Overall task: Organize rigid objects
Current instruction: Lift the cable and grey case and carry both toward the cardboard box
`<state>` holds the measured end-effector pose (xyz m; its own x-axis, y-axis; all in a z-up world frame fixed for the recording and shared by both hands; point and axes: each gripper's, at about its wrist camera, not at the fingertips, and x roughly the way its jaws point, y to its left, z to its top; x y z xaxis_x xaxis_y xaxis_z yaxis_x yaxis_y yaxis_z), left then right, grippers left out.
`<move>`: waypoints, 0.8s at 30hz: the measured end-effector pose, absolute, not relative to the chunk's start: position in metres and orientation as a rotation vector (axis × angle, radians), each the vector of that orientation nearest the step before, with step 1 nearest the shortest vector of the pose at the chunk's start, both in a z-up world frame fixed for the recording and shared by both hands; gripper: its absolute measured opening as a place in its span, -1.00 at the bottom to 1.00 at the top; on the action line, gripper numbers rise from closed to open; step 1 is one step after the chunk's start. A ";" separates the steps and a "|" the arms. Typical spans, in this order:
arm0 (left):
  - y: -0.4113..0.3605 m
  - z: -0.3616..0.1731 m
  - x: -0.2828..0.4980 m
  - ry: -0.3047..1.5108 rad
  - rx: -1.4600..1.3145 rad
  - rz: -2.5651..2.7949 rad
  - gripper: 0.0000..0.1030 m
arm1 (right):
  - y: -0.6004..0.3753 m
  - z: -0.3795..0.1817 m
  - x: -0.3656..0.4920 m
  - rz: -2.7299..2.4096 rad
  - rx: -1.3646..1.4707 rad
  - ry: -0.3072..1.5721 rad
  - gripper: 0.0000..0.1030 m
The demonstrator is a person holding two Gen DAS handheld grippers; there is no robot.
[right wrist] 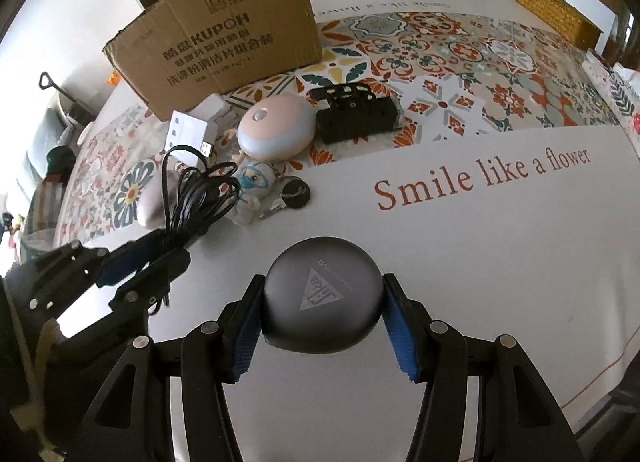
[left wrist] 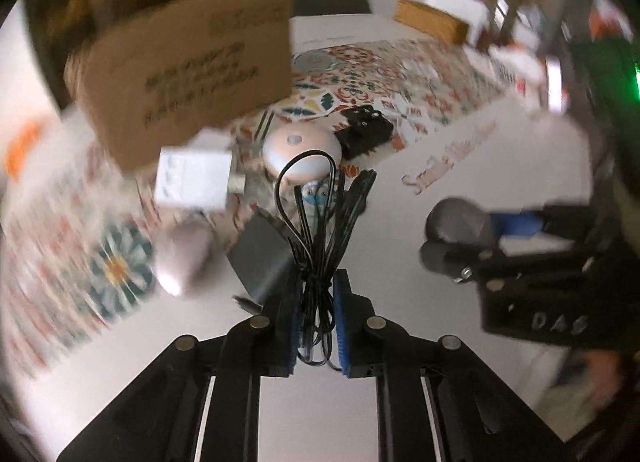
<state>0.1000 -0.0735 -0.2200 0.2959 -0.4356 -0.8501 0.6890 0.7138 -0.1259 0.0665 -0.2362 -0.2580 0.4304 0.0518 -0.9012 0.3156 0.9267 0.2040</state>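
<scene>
Left gripper (left wrist: 318, 326), bottom centre, clamped on bundled black cable (left wrist: 320, 230), lifted off table (left wrist: 440, 222). Right gripper (right wrist: 322, 322), bottom centre, closed around round dark grey case (right wrist: 320, 294). Cardboard box (right wrist: 224, 38) seen upper left.

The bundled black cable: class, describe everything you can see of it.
The bundled black cable is a thin, glossy cord coiled into long loops, cinched at its middle. The left gripper is shut on that waist, blue pads pressing both sides. Loops fan beyond the fingers, one large loop arching highest; short loops poke out behind the pads. A dark rectangular block sits against its left side, possibly its adapter. It seems lifted off the table, though contact cannot be ruled out.
</scene>
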 end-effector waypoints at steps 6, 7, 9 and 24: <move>-0.068 -0.234 0.100 1.103 0.227 -0.710 -0.70 | -0.232 -0.251 0.068 -0.148 0.358 1.094 0.09; -0.069 -0.239 0.099 1.113 0.228 -0.708 -0.70 | -0.231 -0.251 0.068 -0.144 0.351 1.091 0.09; -0.070 -0.244 0.098 1.117 0.234 -0.706 -0.71 | -0.230 -0.252 0.068 -0.142 0.334 1.094 0.09; -0.095 -0.256 0.111 1.156 0.313 -0.625 -0.66 | -0.244 -0.263 0.060 -0.153 0.355 1.116 0.09</move>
<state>0.1108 -0.0950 -0.2559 0.2601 -0.2964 -0.9190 0.6066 0.7906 -0.0833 0.0602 -0.2438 -0.2626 0.4361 0.0567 -0.8981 0.2957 0.9336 0.2025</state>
